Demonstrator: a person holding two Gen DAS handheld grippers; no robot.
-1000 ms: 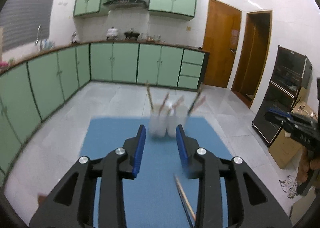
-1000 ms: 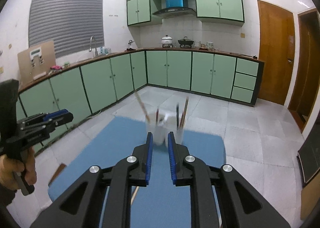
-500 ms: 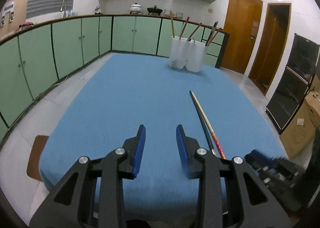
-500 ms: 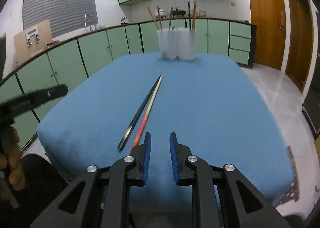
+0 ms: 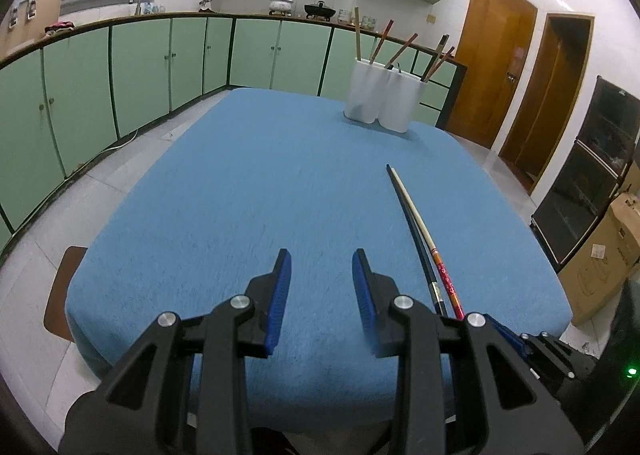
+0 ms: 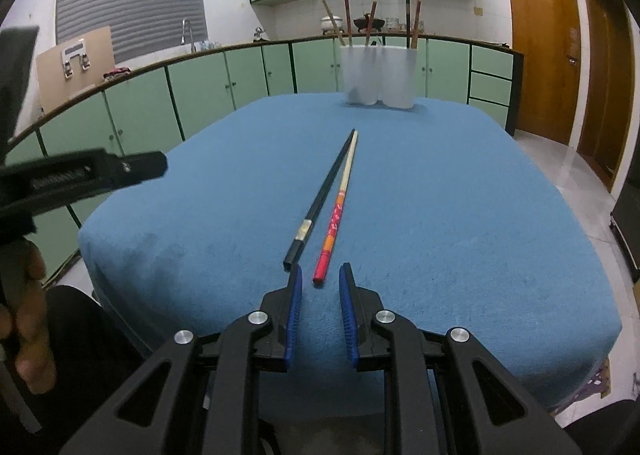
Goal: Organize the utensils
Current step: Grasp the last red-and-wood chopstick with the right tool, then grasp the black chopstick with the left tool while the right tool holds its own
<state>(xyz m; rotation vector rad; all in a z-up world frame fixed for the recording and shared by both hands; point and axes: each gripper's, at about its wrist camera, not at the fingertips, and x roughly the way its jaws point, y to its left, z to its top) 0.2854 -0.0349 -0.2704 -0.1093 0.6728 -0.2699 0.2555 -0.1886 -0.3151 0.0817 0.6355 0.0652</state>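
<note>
Right tool (image 6: 319,280) parted; slender chopsticks (image 6: 334,195) on fuzzy cloth (image 6: 440,195).

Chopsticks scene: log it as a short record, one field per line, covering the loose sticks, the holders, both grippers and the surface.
surface: blue cloth-covered table
loose items: black chopstick and red-handled chopstick, lying side by side, far tips together, near ends apart
holders: two white cups at the far edge, touching, with several chopsticks standing in them
right gripper: open, empty, just short of the red-handled stick's near end
left gripper: open, empty, left of both loose sticks
</note>
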